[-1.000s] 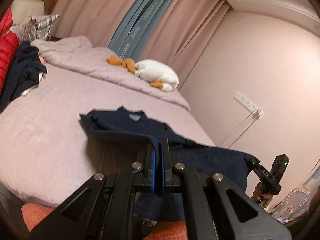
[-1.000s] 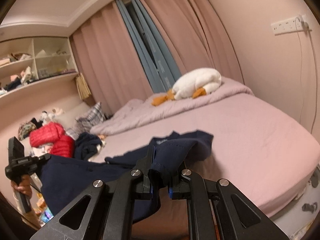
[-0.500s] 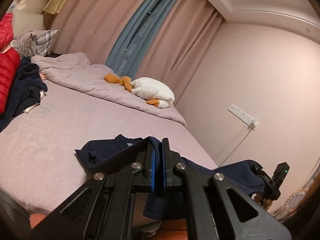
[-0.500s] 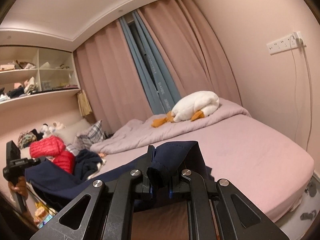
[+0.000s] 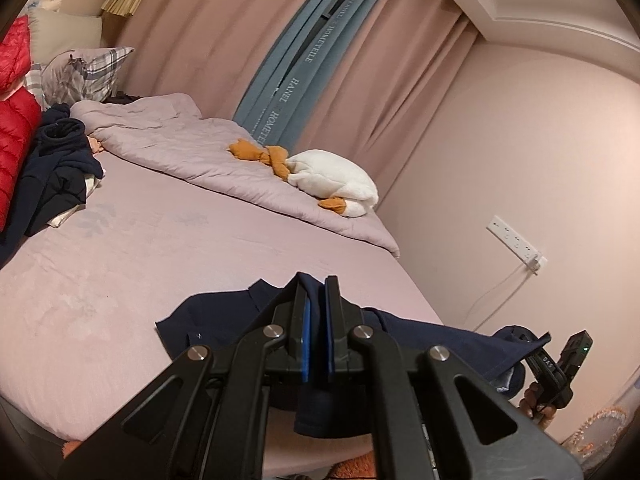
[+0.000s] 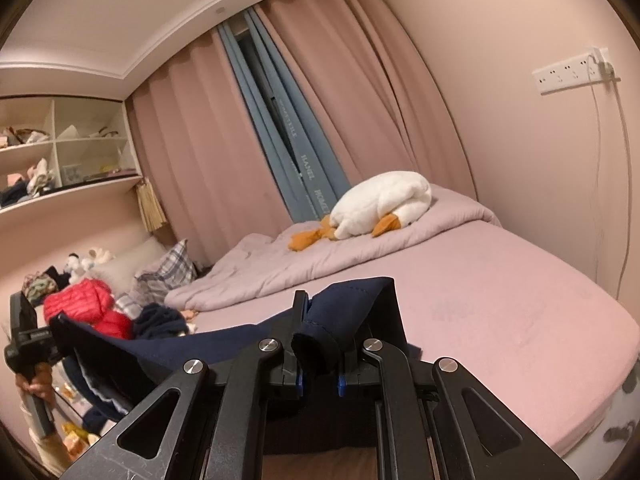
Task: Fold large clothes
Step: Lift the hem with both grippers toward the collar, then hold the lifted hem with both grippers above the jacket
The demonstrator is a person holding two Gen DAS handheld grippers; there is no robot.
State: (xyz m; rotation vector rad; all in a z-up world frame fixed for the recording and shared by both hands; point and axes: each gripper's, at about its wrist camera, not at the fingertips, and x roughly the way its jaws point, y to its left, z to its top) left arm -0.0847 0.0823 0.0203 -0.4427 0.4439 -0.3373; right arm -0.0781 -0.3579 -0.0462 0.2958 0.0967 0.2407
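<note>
One navy garment is in play, held between two grippers. The left gripper has its jaws closed on an edge of the navy cloth, a thin fold of it pinched between the blue pads. The right gripper clamps a thicker bunched roll of the same cloth, with a flap rising above its fingers. The garment hangs stretched between the two at the near edge of the bed; part of it, with a small white mark, lies flat on the pink sheet just beyond the left gripper, while the rest spans in the air toward the right gripper, seen at the far right of the left wrist view with the hand around its handle. In the right wrist view the left gripper sits at the far left, also gripped by a hand.

Farther up the bed lie one folded lilac duvet, one white plush goose with orange feet on top of it, one plaid pillow, one red puffer jacket and a heap of dark clothes. Pink curtains with a blue panel hang behind. One white power strip is fixed to the wall, a cord dropping from it. Open shelves hold clutter.
</note>
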